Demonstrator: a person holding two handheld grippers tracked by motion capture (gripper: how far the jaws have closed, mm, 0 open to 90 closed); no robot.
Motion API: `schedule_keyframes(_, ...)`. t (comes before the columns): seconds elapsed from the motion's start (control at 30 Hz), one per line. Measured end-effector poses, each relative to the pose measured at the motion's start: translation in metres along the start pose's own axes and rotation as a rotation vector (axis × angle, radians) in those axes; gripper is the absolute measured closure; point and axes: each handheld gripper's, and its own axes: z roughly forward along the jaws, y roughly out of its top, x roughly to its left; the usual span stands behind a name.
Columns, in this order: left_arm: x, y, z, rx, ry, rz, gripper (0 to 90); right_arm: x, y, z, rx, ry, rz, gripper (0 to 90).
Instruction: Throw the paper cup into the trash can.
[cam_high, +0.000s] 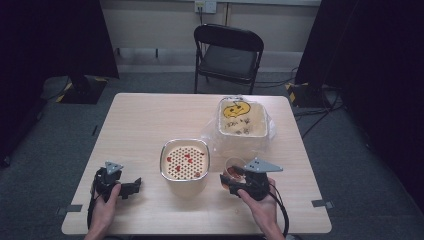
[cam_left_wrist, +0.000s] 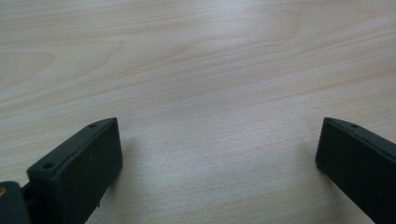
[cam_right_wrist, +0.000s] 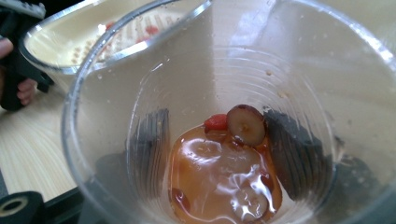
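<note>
A clear plastic cup (cam_high: 232, 166) sits in my right gripper (cam_high: 231, 181) near the table's front right, tilted toward the camera. In the right gripper view the cup (cam_right_wrist: 116, 93) holds amber liquid (cam_right_wrist: 219, 177) with a round fruit slice (cam_right_wrist: 246, 124) and red bits, and both black jaws press its sides from outside. Left of the cup stands a metal-rimmed tub with a perforated strainer (cam_high: 184, 162) carrying a few red pieces. My left gripper (cam_high: 131, 188) rests low at the front left, open, and its jaws stand wide apart over bare wood (cam_left_wrist: 217, 154).
Behind the cup stands a white container (cam_high: 243, 120) wrapped in a clear plastic bag, with a yellow print on its lid. A black folding chair (cam_high: 227, 55) stands beyond the table's far edge. The strainer tub's rim (cam_right_wrist: 60, 70) lies close to the cup.
</note>
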Motion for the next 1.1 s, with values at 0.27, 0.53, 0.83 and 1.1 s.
schedule_keyframes(0.27,0.0,0.0,0.0,0.0,0.0,0.0,0.0,0.008,0.032,-0.007,-0.053,-0.02,-0.048,42.9)
schedule_keyframes(0.53,0.0,0.0,0.0,0.0,0.0,0.0,0.0,0.011,0.064,-0.002,-0.111,-0.029,-0.088,43.4)
schedule_keyframes(0.83,0.0,0.0,0.0,0.0,0.0,0.0,0.0,0.014,0.095,0.012,-0.161,-0.113,-0.181,44.4)
schedule_keyframes(1.1,0.0,0.0,0.001,0.0,-0.005,0.001,0.0,0.009,0.11,0.03,-0.181,-0.206,-0.275,45.1)
